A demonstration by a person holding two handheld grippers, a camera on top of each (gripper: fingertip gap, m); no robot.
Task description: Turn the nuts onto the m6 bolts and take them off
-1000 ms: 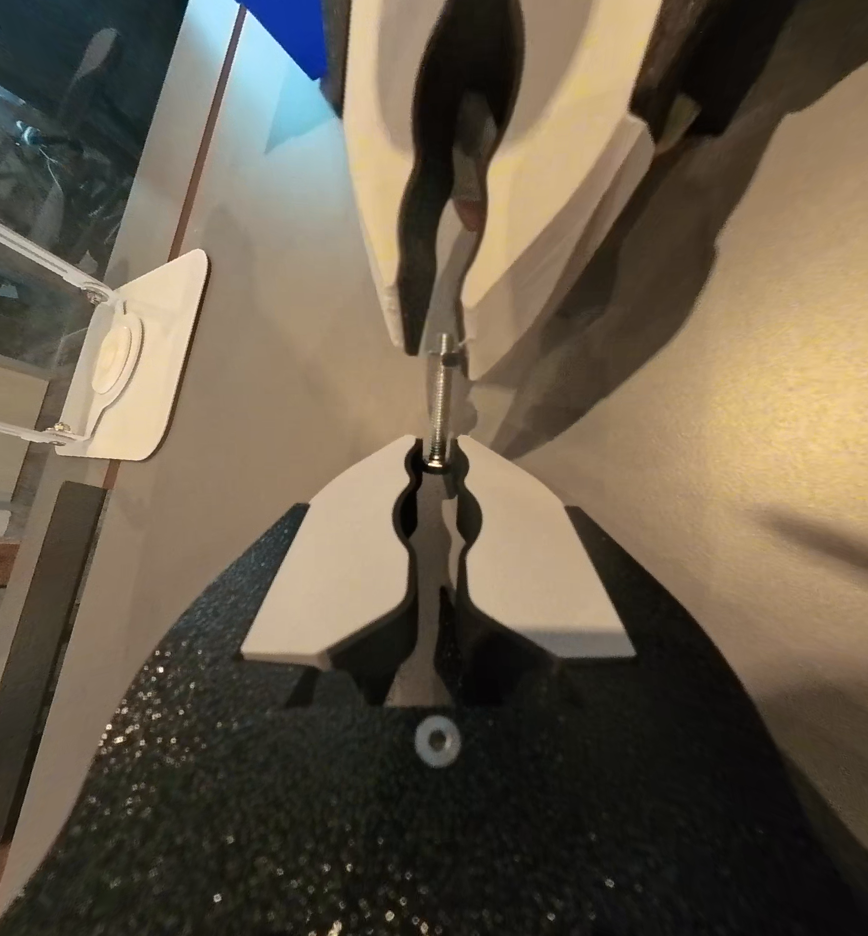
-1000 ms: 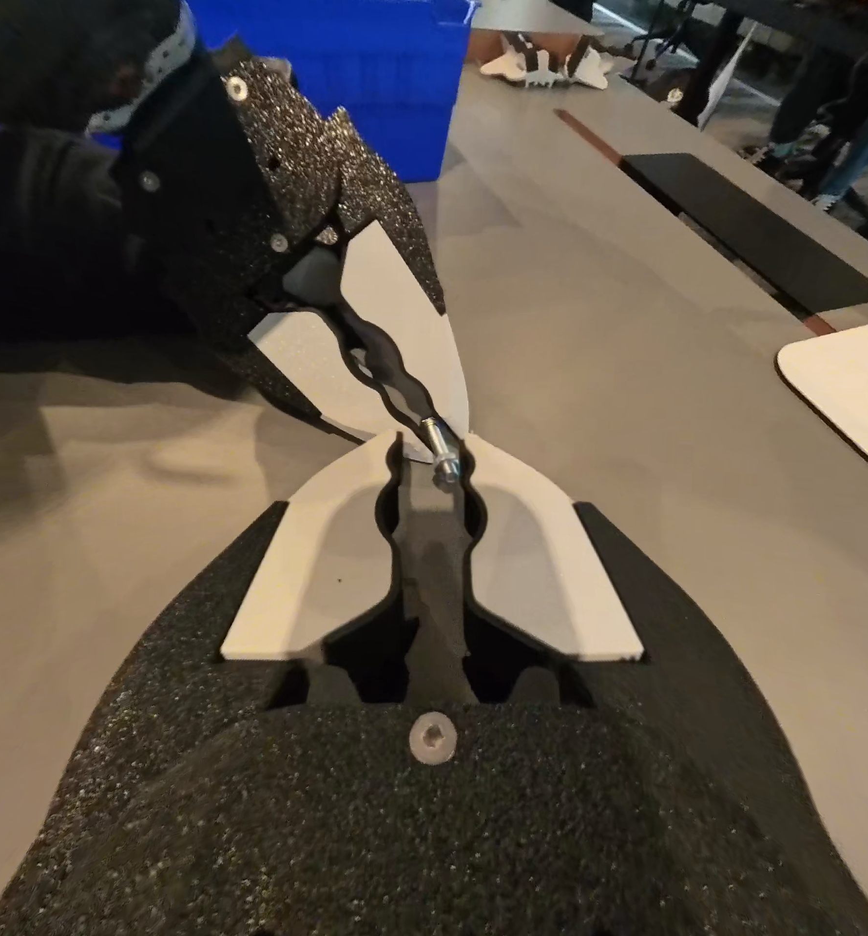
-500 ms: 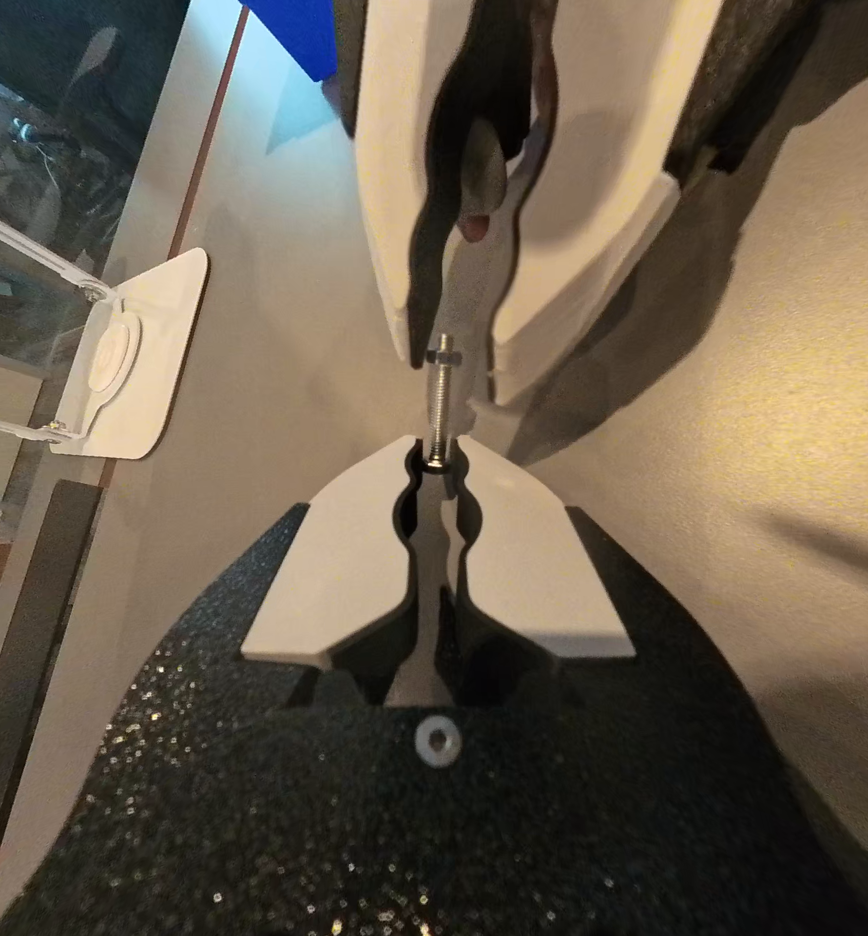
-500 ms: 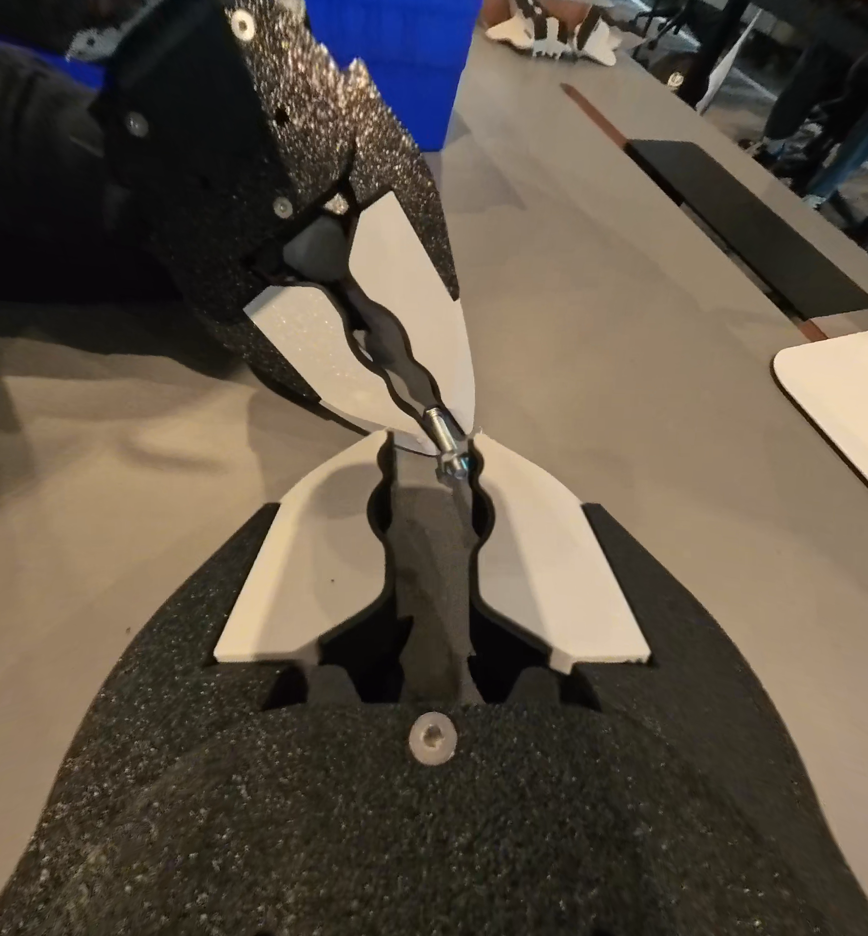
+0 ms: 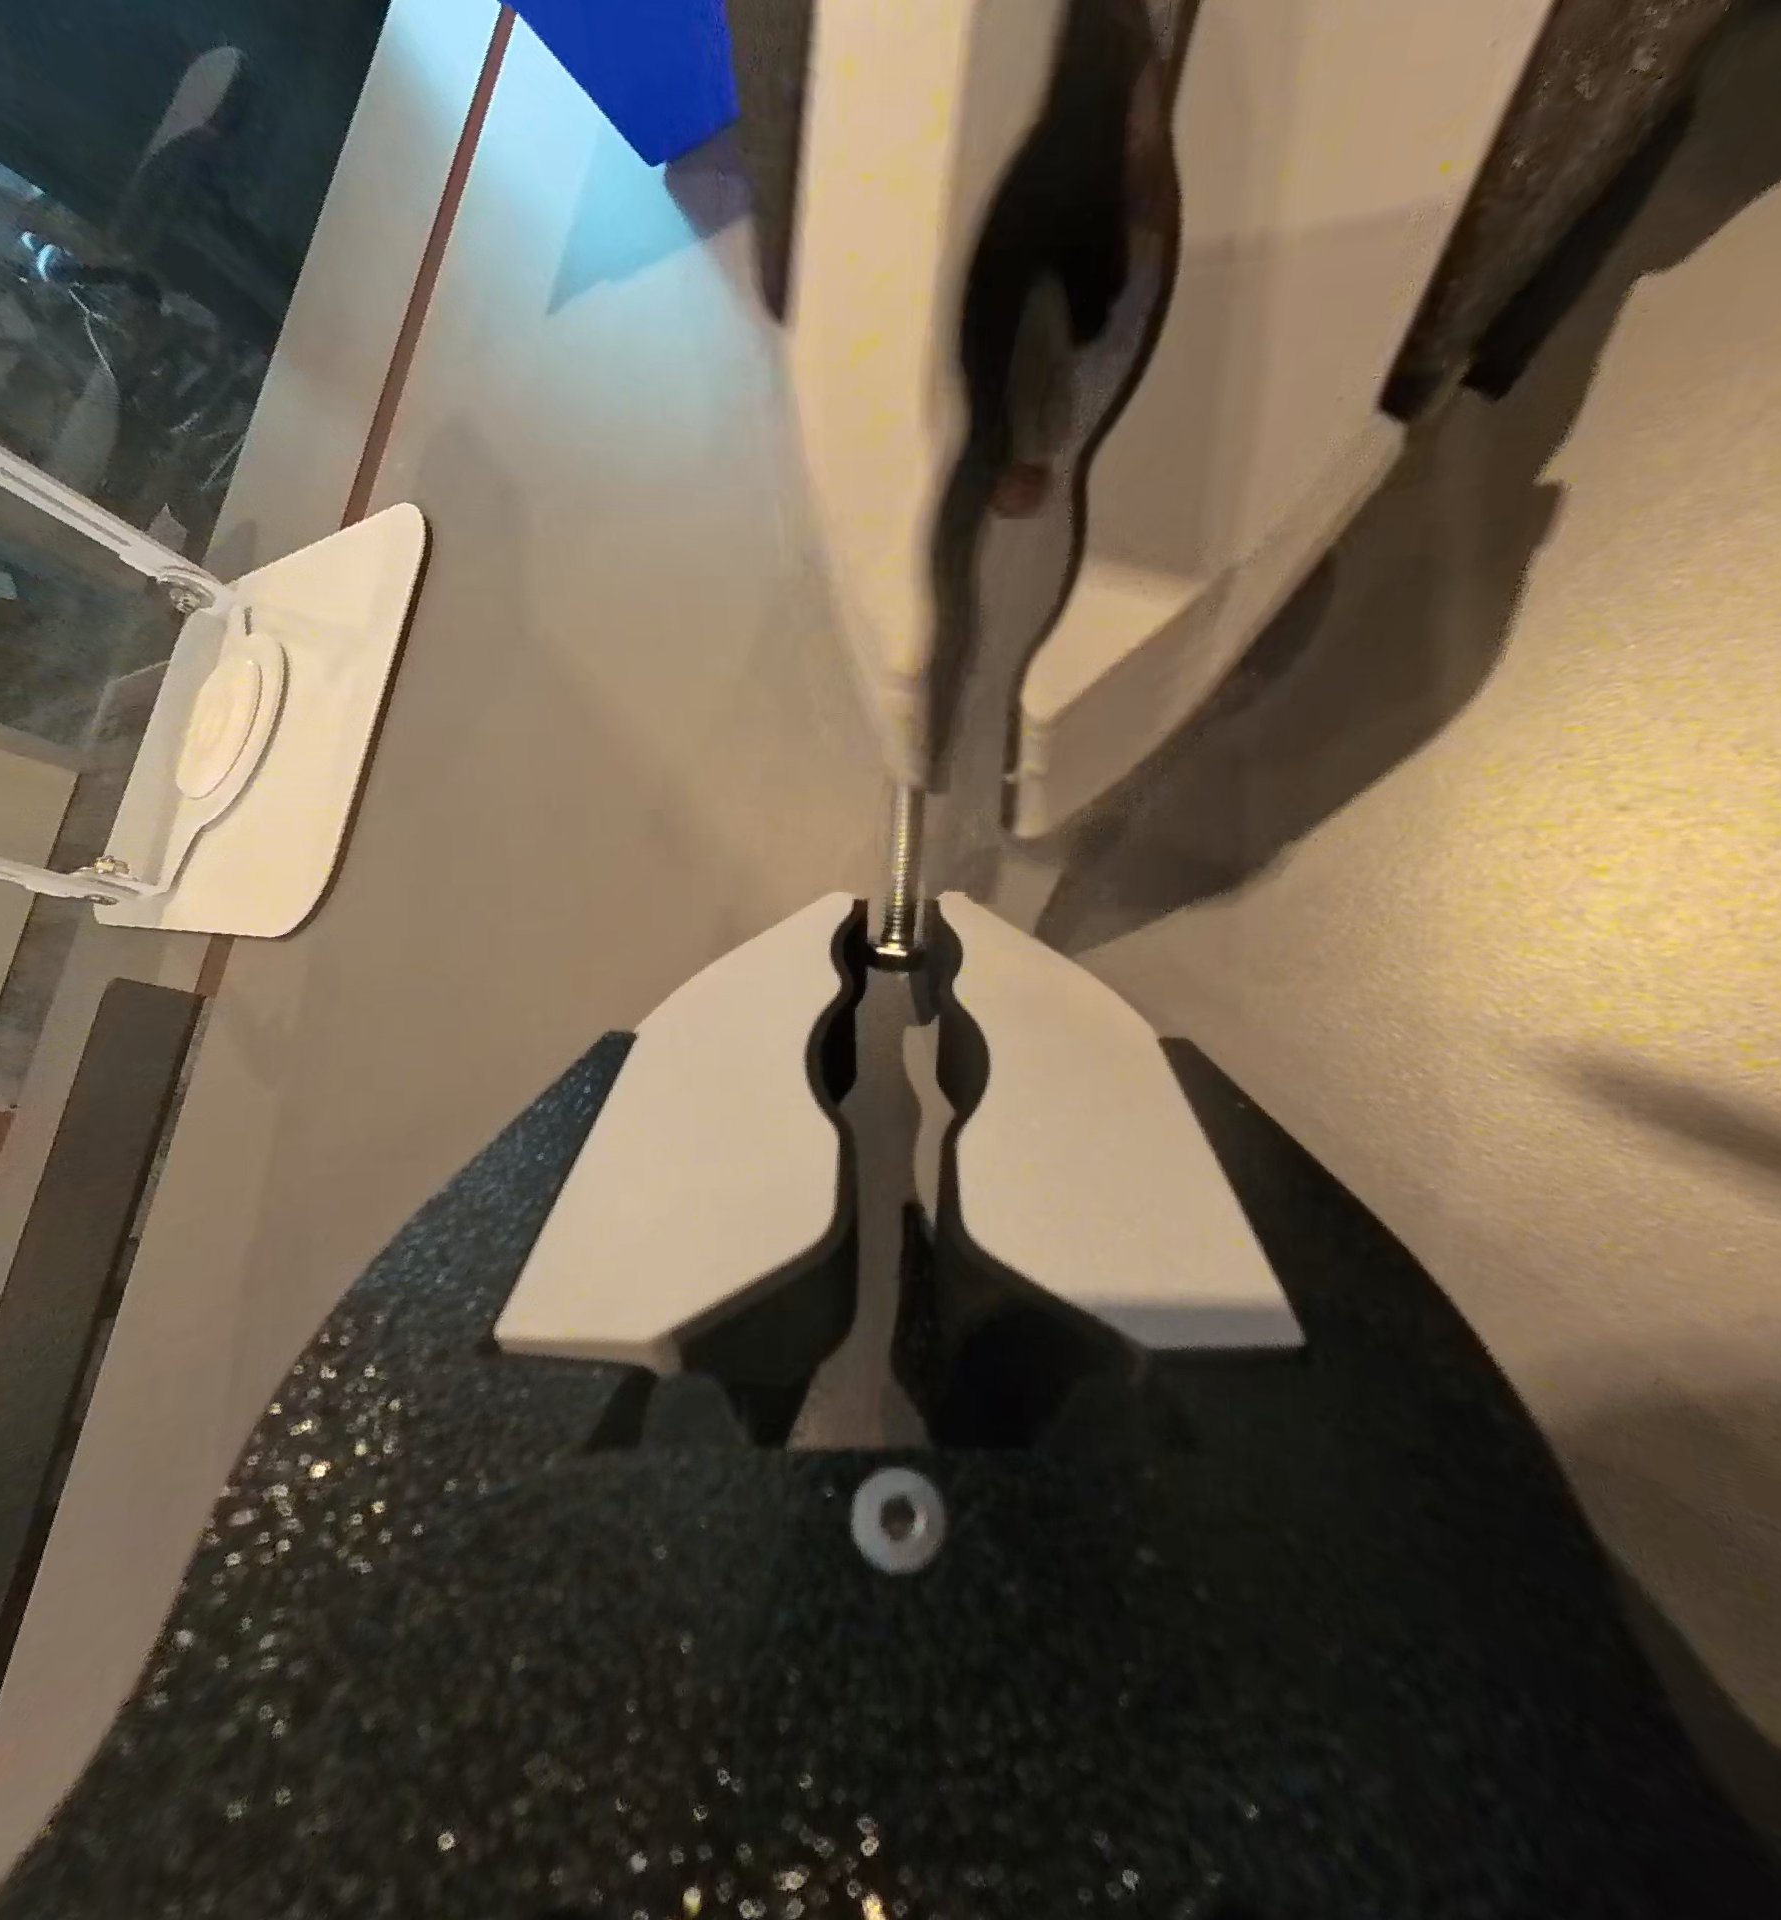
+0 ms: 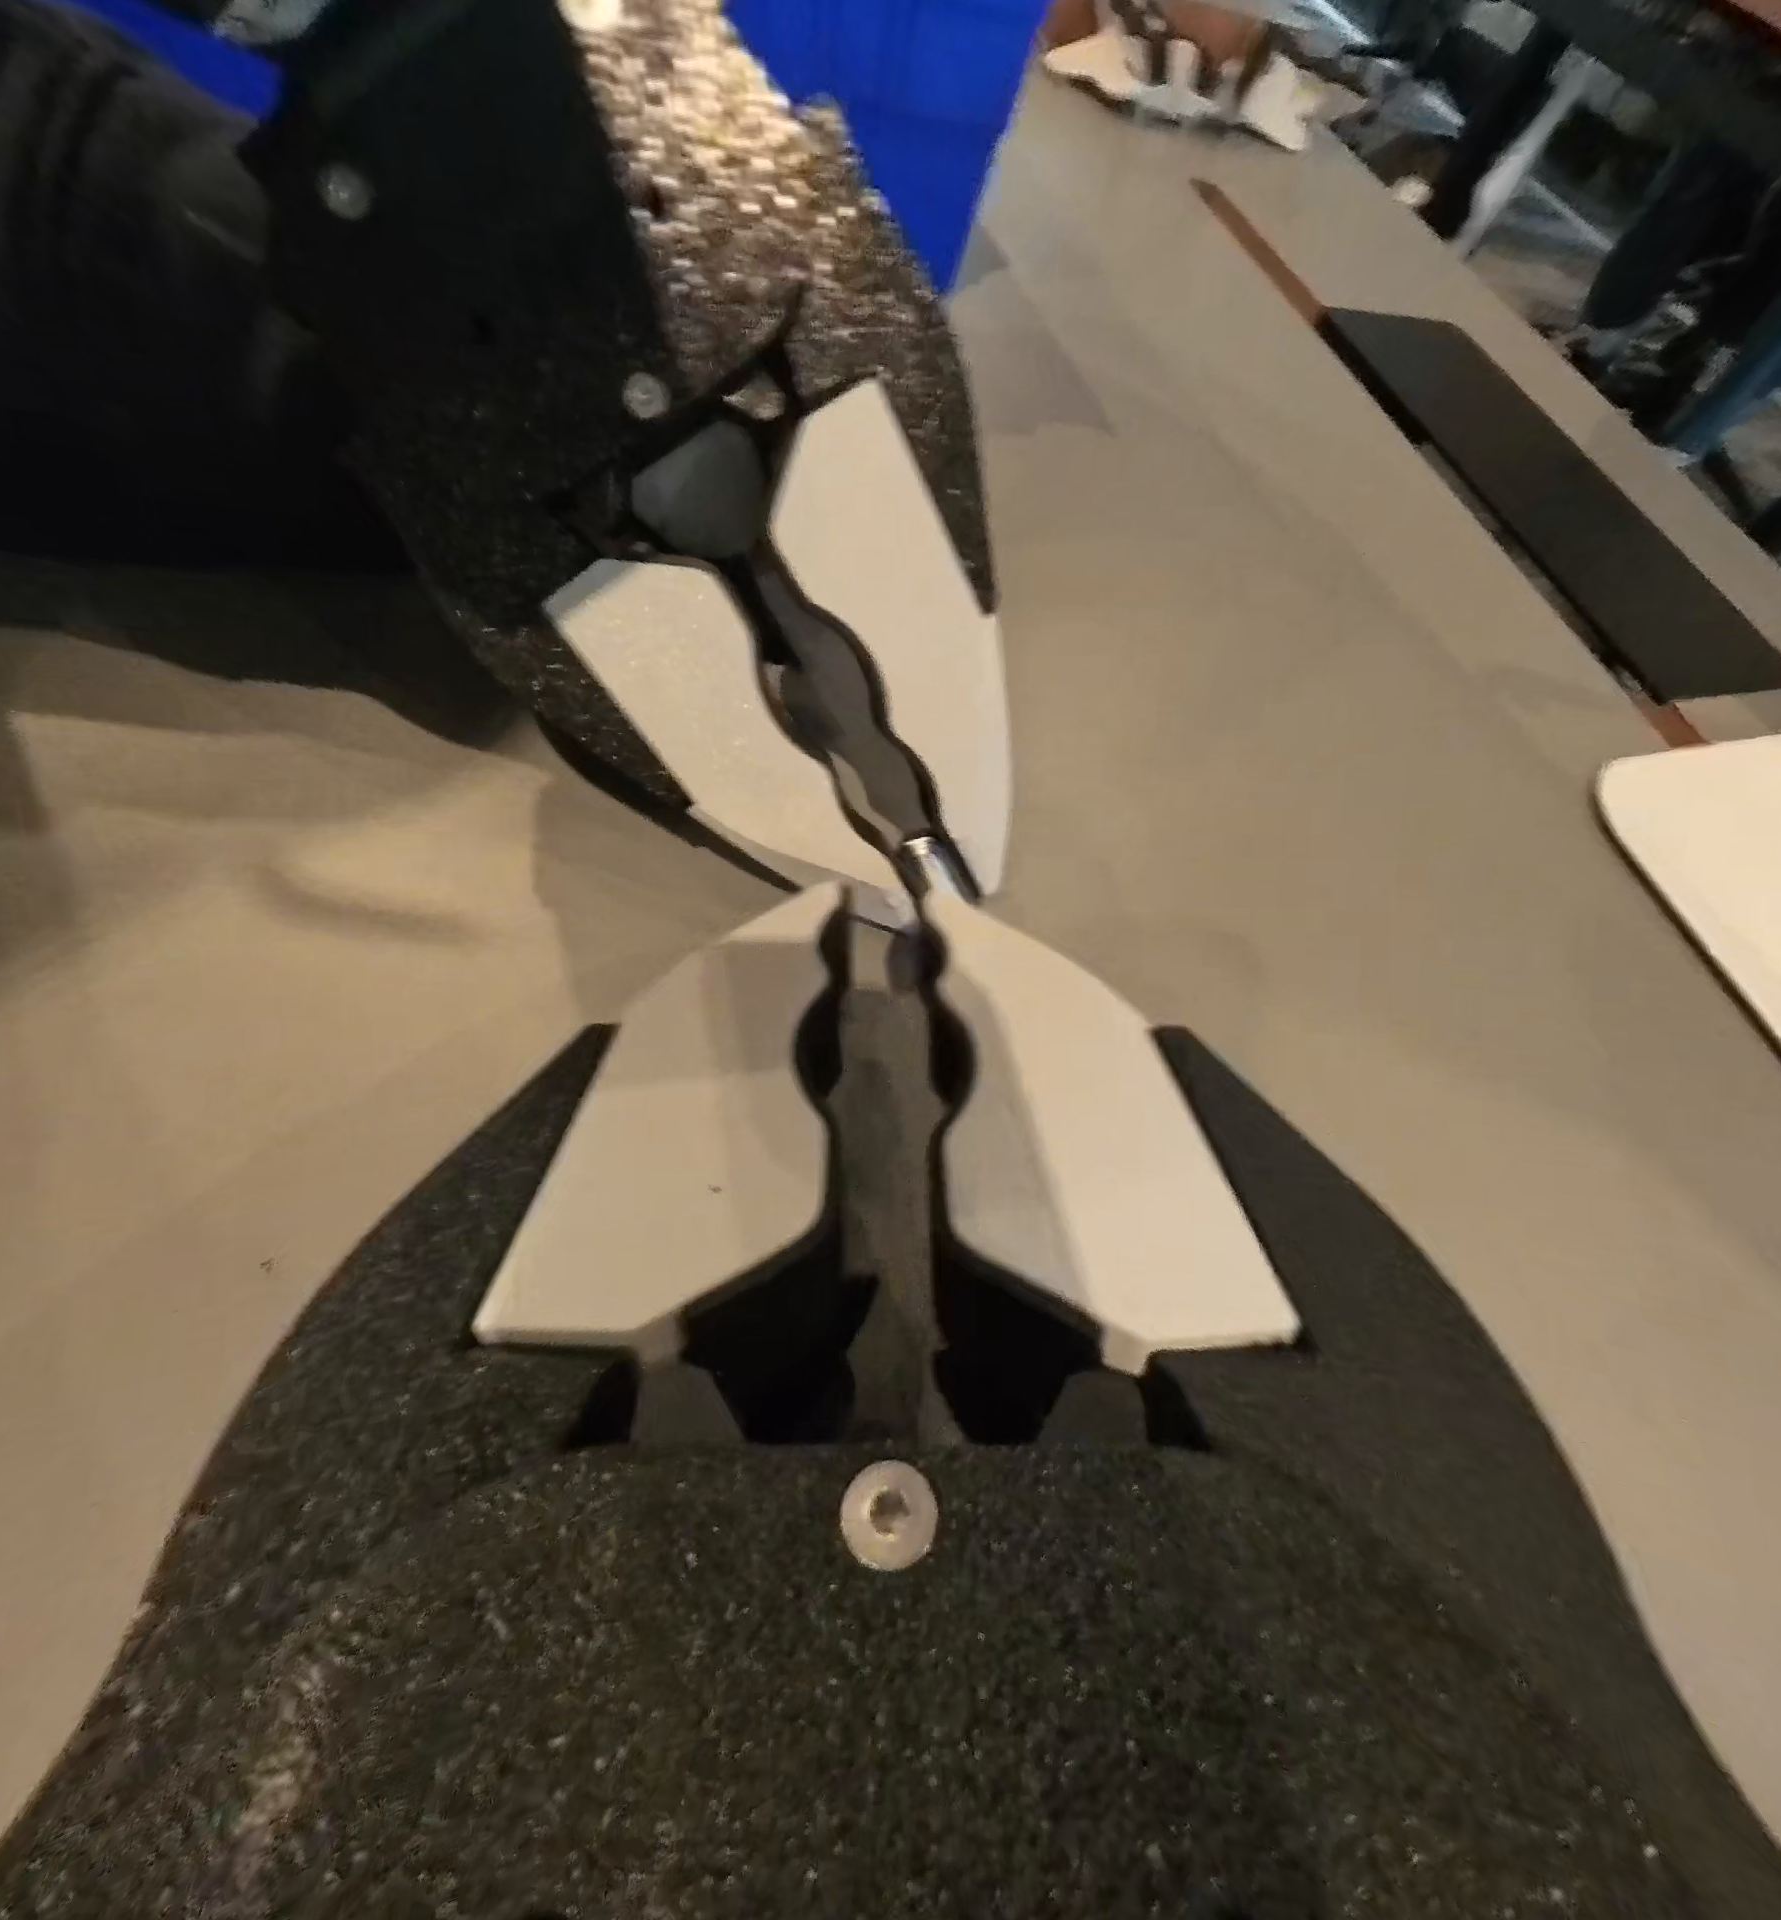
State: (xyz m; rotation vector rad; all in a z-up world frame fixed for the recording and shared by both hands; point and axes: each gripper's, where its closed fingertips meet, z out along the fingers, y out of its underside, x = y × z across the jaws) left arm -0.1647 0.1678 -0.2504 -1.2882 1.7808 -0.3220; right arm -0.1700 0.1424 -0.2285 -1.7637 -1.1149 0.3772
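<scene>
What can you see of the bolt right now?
The slim silver threaded metal bolt is held off the grey table, its head end pinched at the tip of the left claw. The bare shank runs straight away from that claw; its far end disappears between the fingertips of the right claw, which hide the nut. In the right wrist view only a short blurred piece of the bolt shows, slanted between the two tips.

1. Looks like a lab or workshop space, not anyone's home.
2. Long grey worktable [image 6: 1281, 644] with a thin brown strip [image 6: 1270, 260] running along it and a flat black pad [image 6: 1551, 488] on top.
3. Blue plastic bin [image 6: 927, 114] sitting at the far end.
4. White plate [image 5: 273, 727] with clear acrylic arms bolted on at the table edge.
5. More benches and gear in the dim background.
</scene>
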